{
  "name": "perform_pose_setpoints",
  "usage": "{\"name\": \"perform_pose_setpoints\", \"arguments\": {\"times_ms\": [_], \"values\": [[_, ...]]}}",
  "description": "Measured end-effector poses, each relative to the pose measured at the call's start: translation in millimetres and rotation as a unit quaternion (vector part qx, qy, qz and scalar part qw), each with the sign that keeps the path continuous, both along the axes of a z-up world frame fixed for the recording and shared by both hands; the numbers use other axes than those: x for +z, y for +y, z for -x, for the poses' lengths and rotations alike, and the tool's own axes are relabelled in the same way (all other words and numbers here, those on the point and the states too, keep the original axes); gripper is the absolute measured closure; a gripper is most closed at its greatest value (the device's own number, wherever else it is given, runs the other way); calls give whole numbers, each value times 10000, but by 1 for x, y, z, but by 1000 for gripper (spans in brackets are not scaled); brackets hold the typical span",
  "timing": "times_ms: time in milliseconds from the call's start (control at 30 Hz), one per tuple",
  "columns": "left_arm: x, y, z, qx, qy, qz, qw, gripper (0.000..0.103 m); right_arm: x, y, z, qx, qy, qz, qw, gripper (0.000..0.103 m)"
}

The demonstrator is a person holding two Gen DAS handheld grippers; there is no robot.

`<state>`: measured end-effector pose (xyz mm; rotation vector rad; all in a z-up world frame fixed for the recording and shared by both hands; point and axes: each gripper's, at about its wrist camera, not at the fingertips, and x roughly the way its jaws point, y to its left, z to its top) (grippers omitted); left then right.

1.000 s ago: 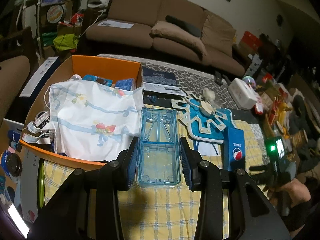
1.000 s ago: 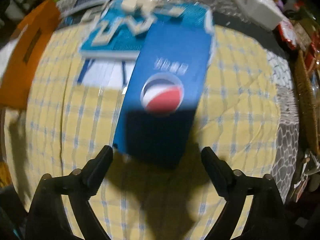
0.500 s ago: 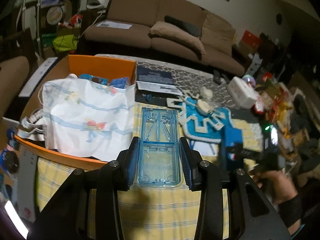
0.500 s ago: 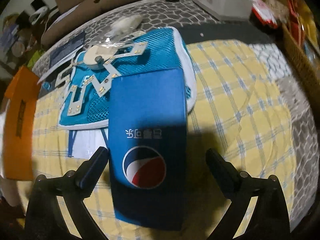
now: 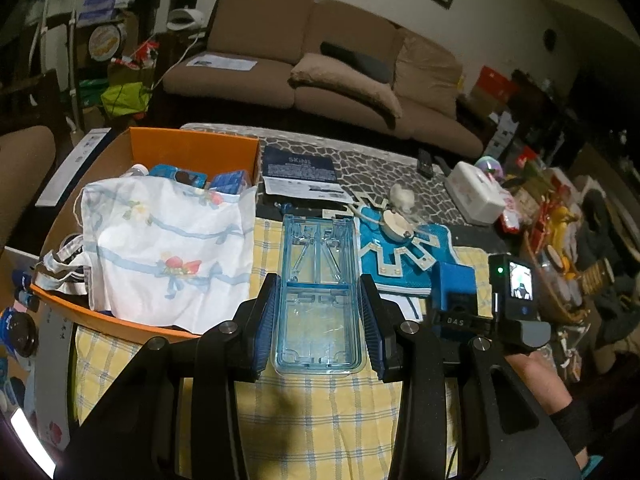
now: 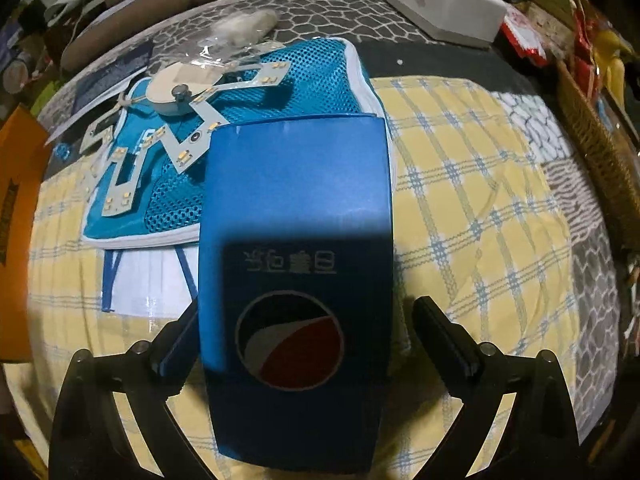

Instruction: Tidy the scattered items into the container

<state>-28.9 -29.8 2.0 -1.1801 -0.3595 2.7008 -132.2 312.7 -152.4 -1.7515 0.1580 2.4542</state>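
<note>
My left gripper (image 5: 318, 328) is shut on a clear blue plastic case (image 5: 318, 280), held flat above the yellow checked cloth (image 5: 320, 420). Just to its left stands the orange box (image 5: 192, 148), with a white flowered cloth bag (image 5: 168, 248) draped over its contents. In the right wrist view a blue Pepsi carton (image 6: 296, 240) lies on the cloth between the fingers of my open right gripper (image 6: 308, 340). The left finger sits at the carton's edge. The right finger (image 6: 436, 328) stands apart from it. The left wrist view shows the carton (image 5: 456, 280) under the right gripper, held by a hand (image 5: 536, 384).
A teal mesh pouch (image 6: 320, 80) with a white star-shaped light board (image 6: 176, 92) lies just beyond the carton. Farther back are a white tissue box (image 6: 440, 4) and a dark packet (image 5: 300, 172). A wicker basket (image 6: 592, 128) lines the right edge. A sofa (image 5: 320, 60) stands behind.
My right gripper rolled and came down over the Pepsi carton, which now lies between its fingers instead of ahead of them. The left gripper kept still with the clear case.
</note>
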Motion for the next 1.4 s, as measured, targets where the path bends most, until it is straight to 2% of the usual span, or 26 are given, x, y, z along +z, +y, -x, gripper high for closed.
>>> {"name": "perform_pose_setpoints", "arguments": {"times_ms": [100, 133, 167, 367, 533, 700, 900, 1400], "values": [[-2, -4, 1, 43, -30, -71, 10000, 67, 0, 4, -1, -54, -13, 213, 9998, 13], [-2, -4, 1, 41, -55, -118, 9999, 67, 1, 4, -2, -71, -24, 282, 9996, 21], [-2, -5, 2, 32, -85, -165, 9998, 67, 2, 6, -2, -90, -42, 368, 9993, 23], [1, -7, 3, 35, -49, -219, 9997, 67, 7, 4, -6, -121, -70, 492, 9987, 23], [7, -16, 2, 78, 12, -311, 9995, 67, 24, 5, -10, -147, 158, 460, 9987, 23], [5, -32, 4, 72, -155, -773, 9969, 67, 46, 0, -13, 73, 514, 562, 9971, 23], [2, -37, 3, 174, -161, -708, 9972, 67, 62, -7, -18, 172, 742, 502, 9958, 23], [5, -40, 4, 252, -88, -616, 9977, 67, 75, 0, -23, 180, 935, 695, 9930, 23]]}}
